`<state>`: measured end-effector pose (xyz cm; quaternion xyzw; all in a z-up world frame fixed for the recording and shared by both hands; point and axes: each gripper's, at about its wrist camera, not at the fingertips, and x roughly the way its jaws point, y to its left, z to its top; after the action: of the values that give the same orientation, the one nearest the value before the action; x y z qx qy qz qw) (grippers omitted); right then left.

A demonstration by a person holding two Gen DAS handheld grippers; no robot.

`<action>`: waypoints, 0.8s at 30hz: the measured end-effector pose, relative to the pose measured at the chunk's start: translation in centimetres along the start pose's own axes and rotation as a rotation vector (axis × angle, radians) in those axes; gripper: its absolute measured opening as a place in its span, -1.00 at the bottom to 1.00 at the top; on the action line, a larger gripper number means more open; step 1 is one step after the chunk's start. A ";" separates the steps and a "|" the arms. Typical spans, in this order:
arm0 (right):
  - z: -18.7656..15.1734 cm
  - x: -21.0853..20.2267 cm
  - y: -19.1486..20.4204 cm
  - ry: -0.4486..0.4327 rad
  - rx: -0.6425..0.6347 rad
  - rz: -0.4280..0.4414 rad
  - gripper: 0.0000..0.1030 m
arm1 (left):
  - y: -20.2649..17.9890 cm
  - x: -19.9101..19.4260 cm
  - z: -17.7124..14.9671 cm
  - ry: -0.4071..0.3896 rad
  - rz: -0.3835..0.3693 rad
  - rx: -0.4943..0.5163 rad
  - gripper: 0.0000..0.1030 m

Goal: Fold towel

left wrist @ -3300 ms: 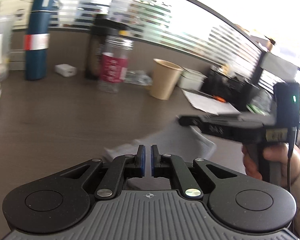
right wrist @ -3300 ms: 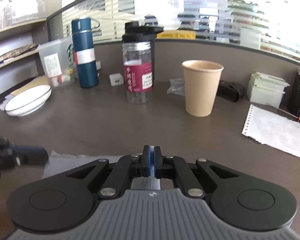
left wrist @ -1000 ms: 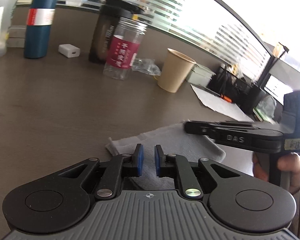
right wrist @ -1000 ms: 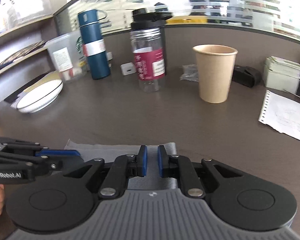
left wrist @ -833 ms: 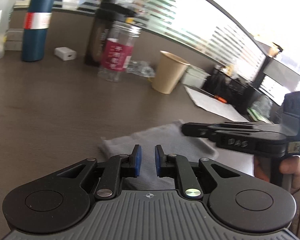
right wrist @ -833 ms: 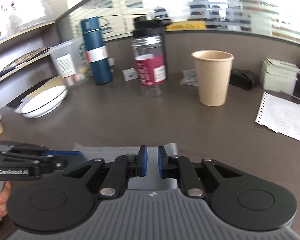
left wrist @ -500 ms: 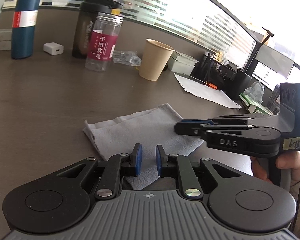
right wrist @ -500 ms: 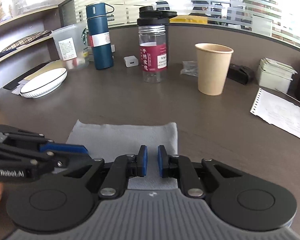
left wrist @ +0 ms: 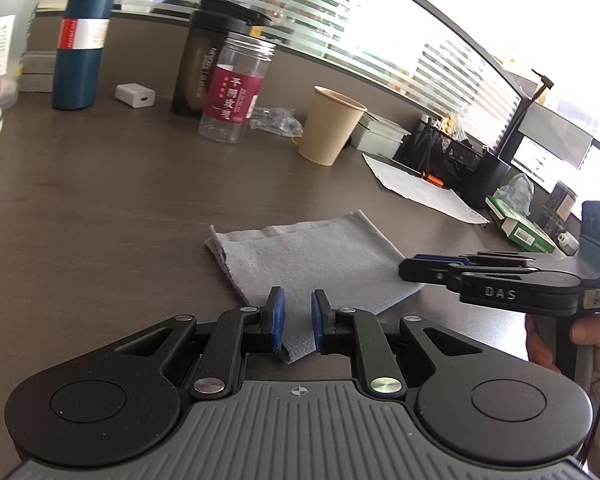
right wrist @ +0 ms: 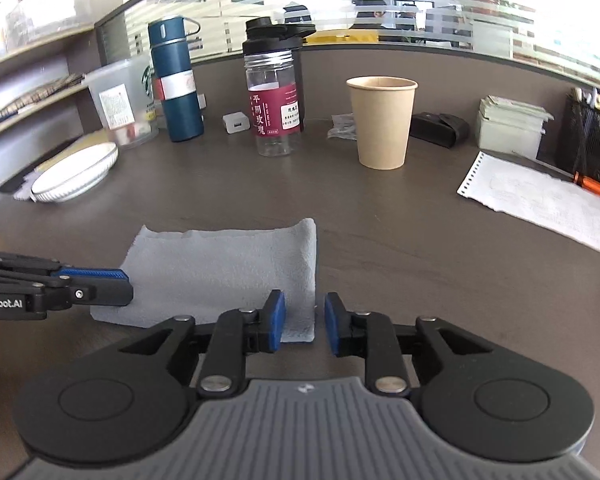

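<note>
A light grey towel [left wrist: 312, 260] [right wrist: 228, 272] lies folded flat on the dark brown desk [left wrist: 100, 216], a doubled layer showing along its far edge. My left gripper [left wrist: 297, 314] is open just above the towel's near left corner, with cloth showing between the blue pads but not pinched. My right gripper [right wrist: 303, 320] is open over the towel's near right corner, its pads apart. Each gripper appears in the other's view: the right gripper [left wrist: 420, 266] from the side, the left gripper [right wrist: 116, 284] low at the left edge.
Along the back of the desk stand a blue flask [right wrist: 176, 80], a clear bottle with a red label [right wrist: 274, 108], a paper cup [right wrist: 382, 122], a white charger [right wrist: 236, 122] and a white bowl [right wrist: 76, 172]. A paper sheet [right wrist: 540, 200] lies right. A person's hand [left wrist: 588, 340] holds the right gripper.
Both grippers were shut 3.3 s ago and have since let go of the towel. Over the last second they drew back toward me and opened wider; the towel now lies flat.
</note>
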<state>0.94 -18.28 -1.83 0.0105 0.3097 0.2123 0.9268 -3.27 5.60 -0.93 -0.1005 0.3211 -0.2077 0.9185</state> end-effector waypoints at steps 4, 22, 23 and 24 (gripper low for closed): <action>1.1 -0.7 0.0 0.008 0.003 -0.014 -0.50 | 0.3 -0.6 -0.1 0.000 0.021 -0.002 -0.60; -0.3 -3.9 1.3 -0.044 -0.030 -0.076 -0.49 | 0.6 -3.7 -1.2 -0.034 0.170 0.013 -0.19; -0.3 -4.3 1.4 -0.053 -0.039 -0.088 -0.47 | 0.5 -3.8 -1.2 -0.037 0.172 0.013 -0.16; -0.3 -4.6 1.5 -0.064 -0.040 -0.093 -0.46 | 0.4 -4.1 -1.3 -0.045 0.178 0.013 -0.09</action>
<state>-3.15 -18.83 0.79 -0.0158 0.2756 0.1746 0.9452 -6.83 7.73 0.21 -0.0702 0.3067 -0.1249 0.9409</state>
